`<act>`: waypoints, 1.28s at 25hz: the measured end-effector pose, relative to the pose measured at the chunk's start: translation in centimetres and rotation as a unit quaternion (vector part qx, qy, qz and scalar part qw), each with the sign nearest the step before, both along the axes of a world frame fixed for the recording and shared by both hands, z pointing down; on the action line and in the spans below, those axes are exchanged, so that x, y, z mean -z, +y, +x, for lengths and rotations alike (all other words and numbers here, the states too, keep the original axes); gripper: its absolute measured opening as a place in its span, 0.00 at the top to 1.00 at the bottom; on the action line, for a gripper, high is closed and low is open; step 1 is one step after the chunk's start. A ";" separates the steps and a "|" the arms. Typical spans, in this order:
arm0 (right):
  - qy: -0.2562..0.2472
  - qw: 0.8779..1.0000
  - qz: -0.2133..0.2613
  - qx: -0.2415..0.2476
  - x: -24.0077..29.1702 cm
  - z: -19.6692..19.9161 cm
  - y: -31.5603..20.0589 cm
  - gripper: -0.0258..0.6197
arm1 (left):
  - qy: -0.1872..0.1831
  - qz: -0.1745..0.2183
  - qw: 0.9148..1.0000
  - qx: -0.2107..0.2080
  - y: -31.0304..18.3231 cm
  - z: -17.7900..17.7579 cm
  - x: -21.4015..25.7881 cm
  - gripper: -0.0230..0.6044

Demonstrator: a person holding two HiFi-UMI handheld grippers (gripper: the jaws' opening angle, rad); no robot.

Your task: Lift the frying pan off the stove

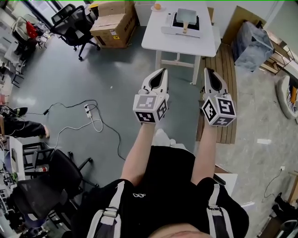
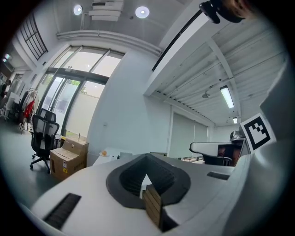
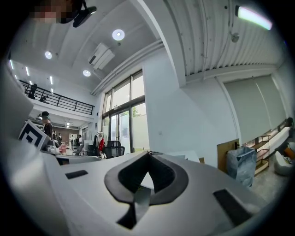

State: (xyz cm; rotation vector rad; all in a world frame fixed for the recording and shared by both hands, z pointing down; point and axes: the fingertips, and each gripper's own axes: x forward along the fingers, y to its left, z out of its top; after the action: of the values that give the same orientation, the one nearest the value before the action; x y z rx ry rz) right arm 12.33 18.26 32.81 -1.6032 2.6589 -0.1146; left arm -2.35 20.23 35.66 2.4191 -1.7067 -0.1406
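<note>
Flooring [image 1: 70, 79] of smooth grey fills most of the head view, in a large open room with tall windows [image 2: 78, 92] along the left side and round lights in a high ceiling. A white table [image 1: 153, 39] stands at the far end. On its far half sits a white stove [image 1: 170, 29], and the frying pan [image 1: 186, 17] rests on top of it, its pale handle pointing toward the near edge. A small orange ball [image 1: 158, 6] lies on a plate at the table's far left corner.

Both tools are held out level, side by side and well apart from the table, with bare floor between them and it. The left gripper [image 1: 161, 72] has its jaws pressed together with nothing between them, and the right gripper [image 1: 208, 71] is the same: closed to the tip and empty.

Left of the table stand cardboard boxes [image 1: 114, 23], and further left a black office chair [image 1: 70, 23]. On the near left floor a white power strip [image 1: 87, 109] lies among loose black and white cables. Right of the table, wooden boards [image 1: 226, 79] run along the floor. Beyond them a grey-blue bag [image 1: 249, 39] stands in front of a brown panel that leans on the wall, with low shelves [image 1: 277, 58] to its right.
</note>
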 end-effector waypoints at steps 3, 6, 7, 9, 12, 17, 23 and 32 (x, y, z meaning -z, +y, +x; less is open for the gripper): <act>0.000 1.000 -0.006 -0.002 -0.5 -0.6 -1.0 0.96 | 0.001 -0.007 1.000 -0.001 -0.9 -0.7 -0.7 0.96; -0.003 1.000 -0.009 -0.010 -0.5 -0.7 -2.2 0.96 | 0.006 -0.012 1.000 -0.004 -2.3 -1.1 -0.8 0.96; -0.003 1.000 -0.009 -0.013 -0.5 -0.7 -2.6 0.96 | 0.009 -0.012 1.000 -0.007 -2.8 -1.2 -0.7 0.96; -0.002 1.000 -0.010 -0.021 -0.4 -0.8 -3.5 0.96 | 0.013 -0.012 1.000 -0.012 -3.9 -1.3 -0.6 0.96; 0.000 0.999 -0.012 -0.033 -0.3 -0.7 -4.8 0.96 | 0.017 -0.014 1.000 -0.021 -5.3 -1.3 -0.5 0.96; 0.003 0.999 -0.007 -0.051 0.2 -1.0 -7.4 0.96 | 0.026 -0.008 0.999 -0.028 -8.2 -2.3 0.1 0.96; -0.003 0.994 0.034 -0.100 2.2 -1.4 -10.0 0.96 | 0.033 0.003 0.999 -0.023 -11.2 -5.1 1.1 0.96; 0.010 0.992 0.039 -0.120 2.6 -1.7 -12.4 0.96 | 0.049 0.011 0.998 -0.039 -14.3 -6.5 1.4 0.96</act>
State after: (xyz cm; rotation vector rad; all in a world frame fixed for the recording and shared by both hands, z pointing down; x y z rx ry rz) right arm 10.68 5.82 30.23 -1.8898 2.4261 0.0125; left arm -8.89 5.95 34.28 2.4473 -1.5758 -0.2644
